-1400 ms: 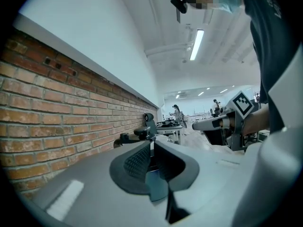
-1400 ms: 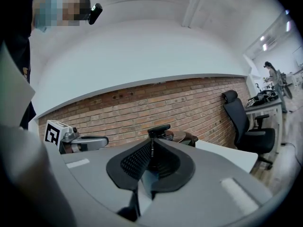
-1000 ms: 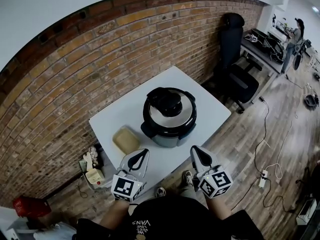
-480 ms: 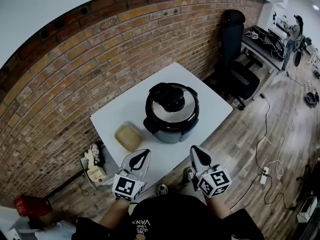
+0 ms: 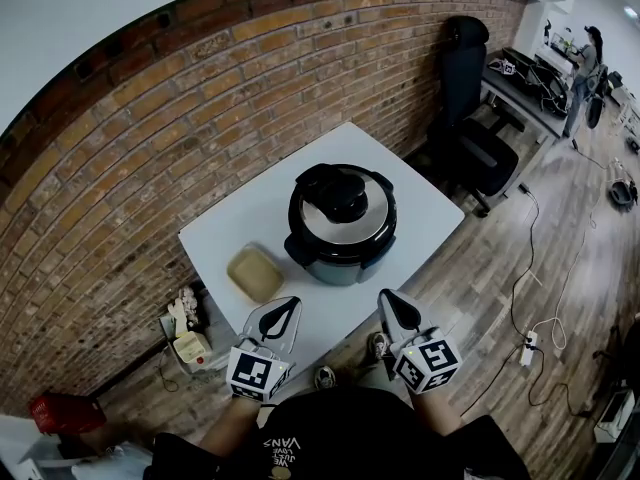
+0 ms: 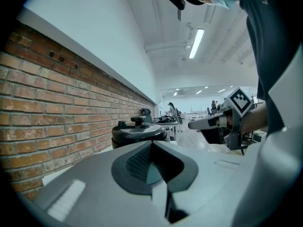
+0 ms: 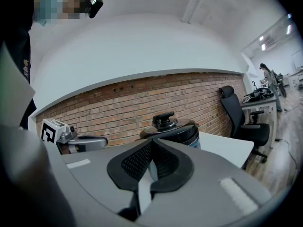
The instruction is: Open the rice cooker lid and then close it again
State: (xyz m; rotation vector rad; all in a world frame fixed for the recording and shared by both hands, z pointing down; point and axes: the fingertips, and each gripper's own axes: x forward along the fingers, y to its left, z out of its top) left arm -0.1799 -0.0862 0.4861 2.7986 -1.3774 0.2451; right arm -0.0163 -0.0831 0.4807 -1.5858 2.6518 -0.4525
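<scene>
Well beyond left gripper (image 5: 286,306) and right gripper (image 5: 394,302) (both pressed together) stands rice cooker (image 5: 341,224).

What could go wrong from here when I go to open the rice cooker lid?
1. Both the left gripper and right gripper are shut and short of the rice cooker. Reaching the black lid handle without opening them would likely just shove the cooker.
2. Nothing braces the cooker on the white table, so a one-sided pull may slide it.
3. The tan container lies near the left gripper's path and could get knocked.
</scene>
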